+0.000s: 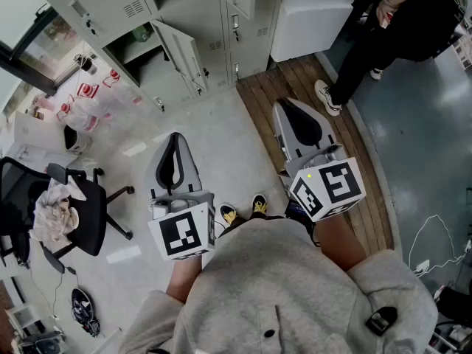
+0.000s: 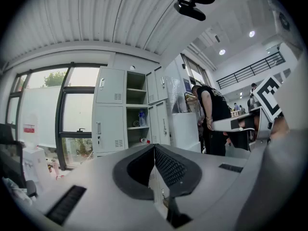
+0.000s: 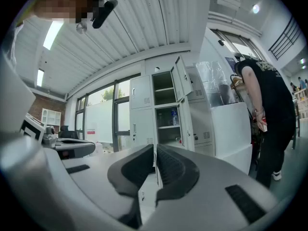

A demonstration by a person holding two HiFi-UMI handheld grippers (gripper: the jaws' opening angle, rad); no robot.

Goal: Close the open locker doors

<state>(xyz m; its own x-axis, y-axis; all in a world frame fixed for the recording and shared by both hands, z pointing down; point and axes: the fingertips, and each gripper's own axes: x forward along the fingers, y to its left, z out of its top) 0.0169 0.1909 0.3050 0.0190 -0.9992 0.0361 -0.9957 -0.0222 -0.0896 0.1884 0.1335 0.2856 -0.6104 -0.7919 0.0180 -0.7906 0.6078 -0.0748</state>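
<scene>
Fingers (image 2: 169, 166) of L gripper (image 1: 175, 137) clenched tip to tip, empty; R gripper (image 1: 282, 105) same, pinched shut on nothing; lockers (image 1: 110, 6) at 12 o'clock; door (image 1: 181, 54) ajar at 11.

The pale grey metal upper locker door (image 3: 183, 81) stood swung open to the right of its compartment. The matching lower door (image 3: 187, 124) hung directly beneath it, open the same way and upright.
</scene>
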